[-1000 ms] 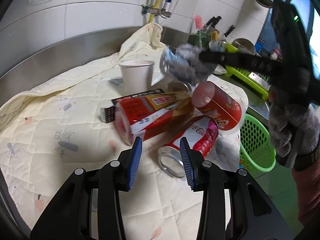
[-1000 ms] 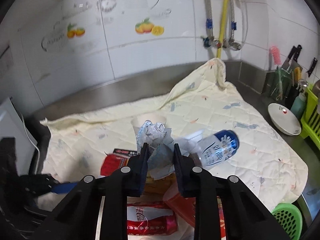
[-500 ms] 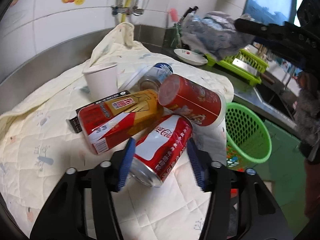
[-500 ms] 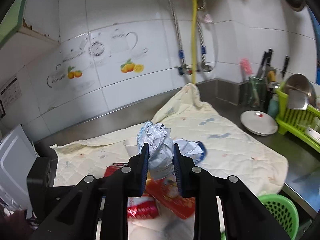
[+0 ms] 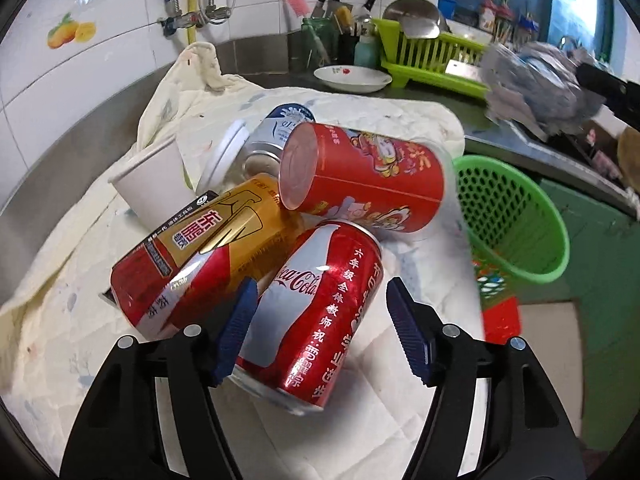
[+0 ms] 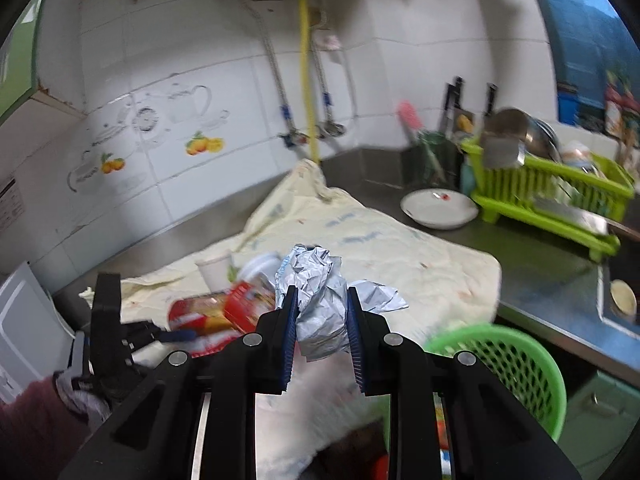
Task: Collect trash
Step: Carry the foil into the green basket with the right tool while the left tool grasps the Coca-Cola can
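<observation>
A red Coca-Cola can (image 5: pixel 320 312) lies on the quilted cloth (image 5: pixel 80 344) between the fingers of my left gripper (image 5: pixel 320 328). Its jaws are opening and the pads stand clear of the can. Beside the can lie a gold-and-red can (image 5: pixel 200 256), a big red cup (image 5: pixel 364 176), a blue-and-white can (image 5: pixel 280 128) and a white paper cup (image 5: pixel 152 184). My right gripper (image 6: pixel 322 328) is shut on a crumpled silver wrapper (image 6: pixel 320 300), held in the air left of the green basket (image 6: pixel 504 368). The wrapper (image 5: pixel 536 80) also shows, blurred, above the basket (image 5: pixel 516 216) in the left wrist view.
A lime dish rack (image 6: pixel 552 192) with pans, a white plate (image 6: pixel 438 208) and a knife holder (image 5: pixel 332 40) stand on the steel counter at the back right. Pipes run down the tiled wall (image 6: pixel 180 92). A sleeve (image 6: pixel 36 428) holds the left gripper at lower left.
My left gripper moved in over the Coca-Cola can and its fingers spread wider around it. My right gripper carried the wrapper away from the pile, rightwards toward the green basket.
</observation>
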Motion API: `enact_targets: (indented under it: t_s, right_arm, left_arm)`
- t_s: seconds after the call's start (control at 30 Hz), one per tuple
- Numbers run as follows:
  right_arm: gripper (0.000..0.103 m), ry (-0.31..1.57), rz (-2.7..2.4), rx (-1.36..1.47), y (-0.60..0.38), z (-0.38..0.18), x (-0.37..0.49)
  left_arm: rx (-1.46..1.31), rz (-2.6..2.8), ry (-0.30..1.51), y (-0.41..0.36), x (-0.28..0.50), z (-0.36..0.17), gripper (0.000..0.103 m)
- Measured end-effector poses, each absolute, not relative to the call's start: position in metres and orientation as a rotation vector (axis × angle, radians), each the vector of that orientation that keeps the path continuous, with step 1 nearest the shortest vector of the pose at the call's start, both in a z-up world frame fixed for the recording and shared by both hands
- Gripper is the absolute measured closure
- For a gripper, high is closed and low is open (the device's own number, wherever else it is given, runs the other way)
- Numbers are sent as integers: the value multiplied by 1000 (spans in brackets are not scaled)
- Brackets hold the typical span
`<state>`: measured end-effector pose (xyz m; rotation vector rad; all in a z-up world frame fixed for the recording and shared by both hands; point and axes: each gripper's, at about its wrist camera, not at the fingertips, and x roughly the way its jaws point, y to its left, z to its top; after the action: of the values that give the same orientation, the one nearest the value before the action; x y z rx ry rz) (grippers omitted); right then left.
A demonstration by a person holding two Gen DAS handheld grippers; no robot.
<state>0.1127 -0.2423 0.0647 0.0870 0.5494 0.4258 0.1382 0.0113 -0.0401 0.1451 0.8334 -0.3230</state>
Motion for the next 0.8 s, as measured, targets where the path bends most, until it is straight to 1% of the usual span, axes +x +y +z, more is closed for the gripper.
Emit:
enact_targets:
  t_s: [0.3, 0.8]
  right_arm:
    - [80, 618, 322, 135, -288, 31, 103]
    - [80, 705, 253, 164, -312, -7, 98]
  left_arm:
    - [180, -330, 856, 16, 148, -44, 34]
    - [279, -370, 879, 2, 155, -56, 32]
